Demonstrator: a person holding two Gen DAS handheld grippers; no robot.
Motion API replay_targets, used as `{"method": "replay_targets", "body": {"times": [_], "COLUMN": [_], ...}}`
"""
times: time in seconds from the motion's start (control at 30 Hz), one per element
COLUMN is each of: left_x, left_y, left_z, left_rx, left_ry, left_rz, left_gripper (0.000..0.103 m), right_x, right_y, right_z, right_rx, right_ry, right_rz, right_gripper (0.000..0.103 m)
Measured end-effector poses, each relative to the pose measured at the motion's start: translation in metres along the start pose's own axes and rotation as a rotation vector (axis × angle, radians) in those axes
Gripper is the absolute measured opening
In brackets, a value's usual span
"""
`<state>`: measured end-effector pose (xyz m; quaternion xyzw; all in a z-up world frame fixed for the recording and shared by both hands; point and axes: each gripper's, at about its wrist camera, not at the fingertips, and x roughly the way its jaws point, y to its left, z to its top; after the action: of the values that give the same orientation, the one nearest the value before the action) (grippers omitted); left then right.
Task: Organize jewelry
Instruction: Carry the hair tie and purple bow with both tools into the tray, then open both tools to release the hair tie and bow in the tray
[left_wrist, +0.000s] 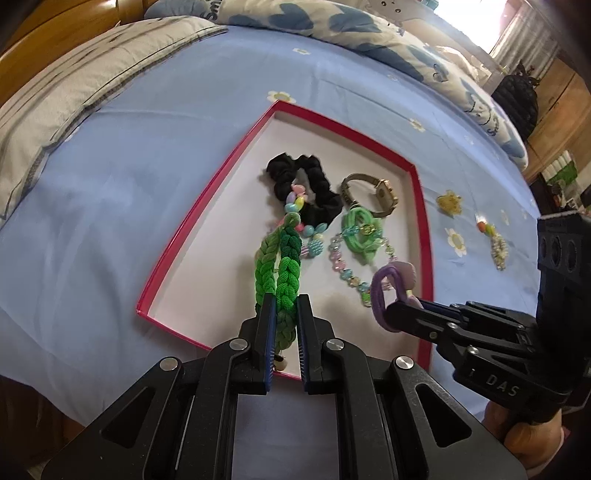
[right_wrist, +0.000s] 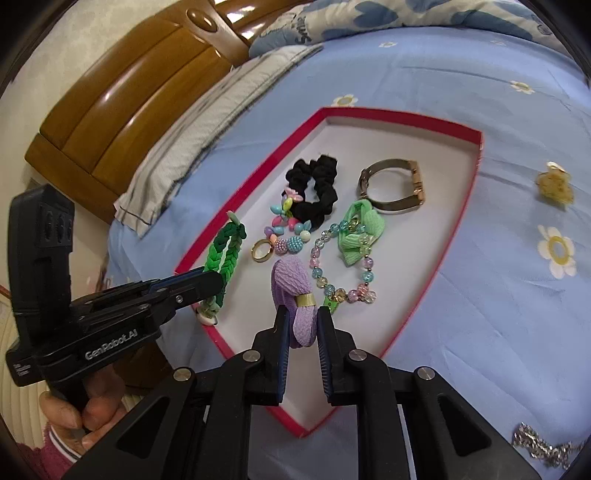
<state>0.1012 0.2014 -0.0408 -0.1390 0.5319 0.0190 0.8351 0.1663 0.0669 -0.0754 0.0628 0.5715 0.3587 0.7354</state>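
Both grippers are loaded and over the box, so I read this as the drop-off step for two hair ties at once. Left gripper (left_wrist: 282, 325) has its jaws pinched narrow on the green braided band (left_wrist: 282, 273), which sticks out forward from the pads with its far end hanging above the near left part of the tray floor; a pale shell-like charm dangles at its near end. Right gripper (right_wrist: 299, 325) is clamped on the purple hair tie (right_wrist: 295, 295), gold wrap visible just past the pads, held above the near middle of the floor. Under and beyond them, the red-rimmed box (right_wrist: 229, 192) sits on the blue bedsheet (left_wrist: 147, 155) and already holds a gold ring (right_wrist: 263, 250), a pastel bead bracelet (right_wrist: 286, 229), a clear bead bracelet (right_wrist: 343, 266), a light green tie (right_wrist: 360, 232), a black scrunchie (right_wrist: 319, 188) and a watch (right_wrist: 393, 188). Outside the box, on the sheet to the right: a yellow clip (right_wrist: 554, 186), a silver chain (right_wrist: 546, 448) at the near right edge, plus a small beaded piece (left_wrist: 493, 240). Next I'd say lower each hand to bare white floor clear of the ring and beads, spread the jaws, back out without snagging. Then go for the loose pieces.
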Motion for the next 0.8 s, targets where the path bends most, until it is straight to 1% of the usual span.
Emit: {"method": "replay_targets", "body": {"times": [0.17,0.23,0.5,0.57,0.7,0.73,0.77,0.8], "left_x": [0.011,0.014,0.019,0.02,0.02,0.02,0.019,0.019], "left_y": [0.002,0.003,-0.001,-0.001,-0.001,-0.002,-0.002,-0.002], "left_z": [-0.002,-0.002,0.003,0.003,0.005,0.005,0.005,0.005], "left_rx": [0.005,0.002,0.018,0.017,0.011,0.011,0.01,0.01], "left_ry": [0.03,0.037,0.044,0.047,0.048,0.047,0.046,0.046], "left_rz": [0.015,0.017,0.036,0.036,0.033,0.036,0.041,0.045], "left_gripper": [0.009,0.009,0.01,0.01,0.016,0.02,0.023,0.029], "right_x": [0.017,0.019,0.023,0.023,0.02,0.019,0.018,0.017], "right_y": [-0.001,-0.001,-0.005,-0.005,-0.007,-0.007,-0.007,-0.007], "right_z": [0.002,0.002,0.004,0.005,0.004,0.004,0.004,0.004], "right_rx": [-0.008,-0.011,0.006,0.006,0.016,0.016,0.017,0.019], "right_ry": [0.042,0.046,0.055,0.053,0.043,0.041,0.04,0.038], "right_rz": [-0.024,-0.027,-0.023,-0.022,-0.007,-0.006,-0.007,-0.007], "right_gripper": [0.015,0.017,0.019,0.023,0.03,0.032,0.032,0.032]}}
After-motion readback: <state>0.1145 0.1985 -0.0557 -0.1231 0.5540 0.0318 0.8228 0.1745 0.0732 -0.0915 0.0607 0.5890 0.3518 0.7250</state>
